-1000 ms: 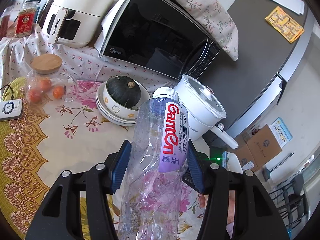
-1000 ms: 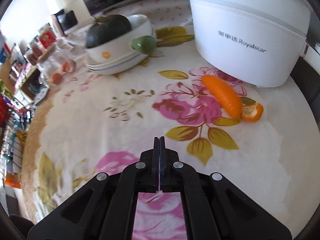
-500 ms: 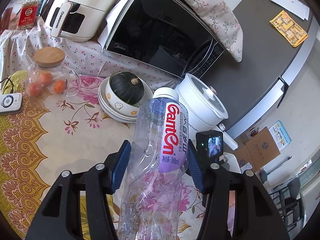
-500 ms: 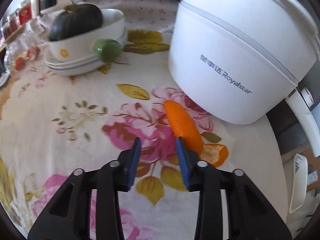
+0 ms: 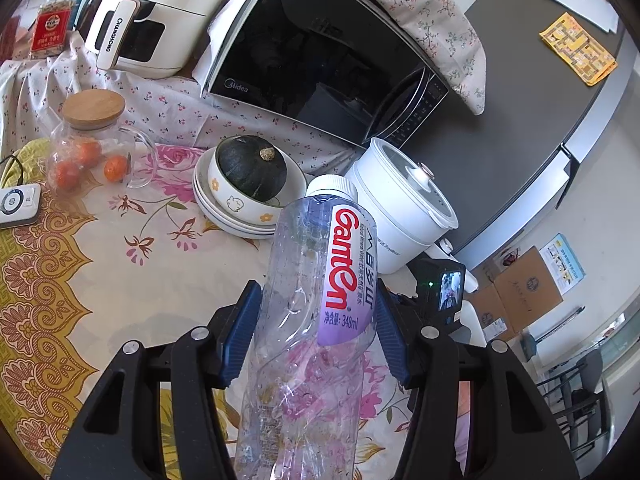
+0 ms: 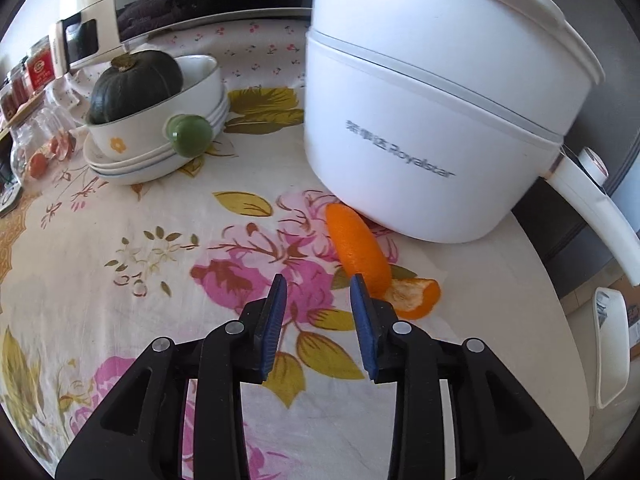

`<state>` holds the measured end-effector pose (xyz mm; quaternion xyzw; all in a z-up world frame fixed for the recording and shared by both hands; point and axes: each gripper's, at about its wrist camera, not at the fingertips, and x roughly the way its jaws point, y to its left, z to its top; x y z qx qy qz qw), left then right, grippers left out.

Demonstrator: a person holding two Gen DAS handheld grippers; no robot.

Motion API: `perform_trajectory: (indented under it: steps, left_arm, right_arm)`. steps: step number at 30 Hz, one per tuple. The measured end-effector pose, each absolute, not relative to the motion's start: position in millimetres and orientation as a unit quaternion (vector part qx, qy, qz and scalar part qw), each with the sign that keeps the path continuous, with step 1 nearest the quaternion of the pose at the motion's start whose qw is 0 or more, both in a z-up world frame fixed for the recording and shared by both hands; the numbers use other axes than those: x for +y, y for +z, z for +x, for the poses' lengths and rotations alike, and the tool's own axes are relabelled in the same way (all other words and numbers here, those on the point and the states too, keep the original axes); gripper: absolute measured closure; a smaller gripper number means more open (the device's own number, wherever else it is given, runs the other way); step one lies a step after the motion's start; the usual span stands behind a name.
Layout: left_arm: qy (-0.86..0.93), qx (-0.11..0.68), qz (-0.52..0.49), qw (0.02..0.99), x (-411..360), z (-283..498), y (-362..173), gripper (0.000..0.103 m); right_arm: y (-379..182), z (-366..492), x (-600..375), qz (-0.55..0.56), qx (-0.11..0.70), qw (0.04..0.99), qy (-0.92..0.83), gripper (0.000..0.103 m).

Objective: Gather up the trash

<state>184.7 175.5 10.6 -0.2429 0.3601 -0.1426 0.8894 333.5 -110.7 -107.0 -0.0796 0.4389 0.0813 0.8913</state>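
My left gripper (image 5: pixel 316 288) is shut on a clear empty plastic water bottle (image 5: pixel 320 320) with a white cap and a red and purple label, held up over the floral tablecloth (image 5: pixel 120 280). In the right wrist view a curled orange peel (image 6: pixel 356 248) lies on the cloth against the foot of a white electric pot (image 6: pixel 420 120), and a smaller peel piece (image 6: pixel 414 298) lies beside it. My right gripper (image 6: pixel 318 280) is open and empty just above the cloth. Its right fingertip (image 6: pixel 358 284) stands next to the near end of the long peel.
A stack of white bowls (image 6: pixel 160 148) holding a dark green squash (image 6: pixel 132 84) sits to the left, with a green round object (image 6: pixel 190 134) leaning on it. A glass jar of small oranges (image 5: pixel 88 148), a microwave (image 5: pixel 320 60) and an air fryer (image 5: pixel 148 20) stand behind.
The right gripper went from shut to open and moved forward toward the orange peel, which now sits right by its right finger. The left gripper kept still, holding the bottle.
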Motion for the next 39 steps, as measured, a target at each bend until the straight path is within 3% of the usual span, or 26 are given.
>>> perform_trajectory:
  steps: [4, 11, 17, 20, 21, 22, 23, 24, 25, 39]
  left_arm:
    - [-0.146, 0.362, -0.238, 0.889, 172, 185, 10, 0.048]
    - [-0.146, 0.365, -0.238, 0.888, 174, 187, 8, 0.048]
    - [-0.146, 0.367, -0.242, 0.886, 175, 186, 8, 0.048]
    - [-0.149, 0.367, -0.236, 0.887, 170, 185, 8, 0.048]
    - [-0.149, 0.368, -0.235, 0.887, 169, 185, 8, 0.048]
    - [-0.149, 0.369, -0.236, 0.887, 169, 186, 7, 0.048]
    - [-0.149, 0.37, -0.236, 0.886, 168, 186, 7, 0.048]
    - [-0.149, 0.37, -0.236, 0.886, 169, 187, 7, 0.048]
    - [-0.148, 0.369, -0.236, 0.887, 169, 187, 7, 0.048]
    - [-0.137, 0.363, -0.247, 0.888, 179, 178, 12, 0.048]
  right_arm:
    - [-113, 340, -114, -0.099, 0.439, 0.891, 0.059, 0.07]
    - [-110, 348, -110, -0.106, 0.43, 0.895, 0.053, 0.049]
    - [-109, 334, -119, -0.13, 0.431, 0.892, 0.04, 0.047]
    - [-119, 346, -117, -0.146, 0.446, 0.882, 0.039, 0.041]
    - [-123, 350, -116, -0.15, 0.454, 0.878, 0.041, 0.042]
    - [-125, 351, -115, -0.148, 0.45, 0.88, 0.043, 0.049]
    - [-125, 354, -114, -0.142, 0.451, 0.88, 0.048, 0.07]
    - [-124, 355, -115, -0.123, 0.457, 0.879, 0.06, 0.082]
    - [-122, 355, -115, -0.118, 0.46, 0.878, 0.061, 0.087]
    - [-108, 262, -85, -0.081, 0.445, 0.883, 0.121, 0.091]
